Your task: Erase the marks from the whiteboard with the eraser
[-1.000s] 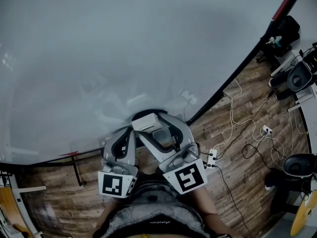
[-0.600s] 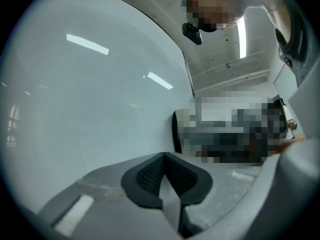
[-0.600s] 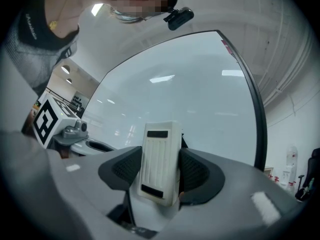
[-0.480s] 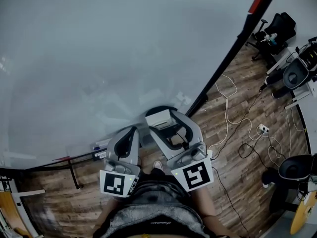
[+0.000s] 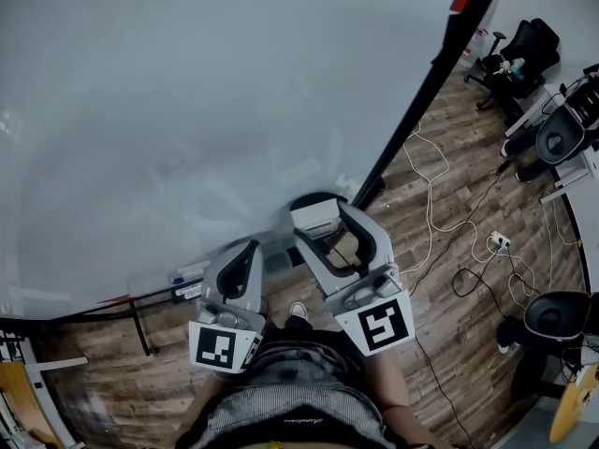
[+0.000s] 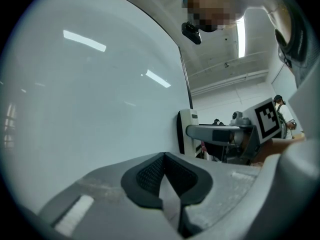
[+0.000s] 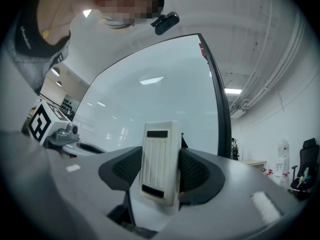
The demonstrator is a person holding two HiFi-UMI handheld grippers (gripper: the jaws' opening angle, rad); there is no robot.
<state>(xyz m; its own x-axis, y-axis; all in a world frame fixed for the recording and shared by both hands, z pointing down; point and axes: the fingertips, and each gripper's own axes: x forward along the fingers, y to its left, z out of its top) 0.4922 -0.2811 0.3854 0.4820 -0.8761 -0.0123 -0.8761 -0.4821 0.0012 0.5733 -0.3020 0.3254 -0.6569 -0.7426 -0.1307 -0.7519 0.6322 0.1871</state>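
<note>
your right tongs (image 5: 318, 218) clamp the white eraser (image 7: 160, 159), with the whiteboard (image 5: 187, 92) ahead of them. left tongs (image 6: 165, 176) are closed on nothing. press unevenly and the eraser may twist out of the grip.

left gripper (image 5: 246, 251): grey shell, black pads (image 6: 150, 176) | right gripper (image 5: 318, 221): same (black-and-white marker cube (image 5: 376, 325)) | top (image 5: 281, 408): grey

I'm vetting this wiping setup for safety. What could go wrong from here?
1. The right gripper holds the eraser only by its narrow sides; pressing it on the whiteboard may twist it loose.
2. The eraser is near the board's black frame; a stroke could catch on it.
3. Loose cables lie on the floor to the person's right; a sidestep might snag them.
</note>
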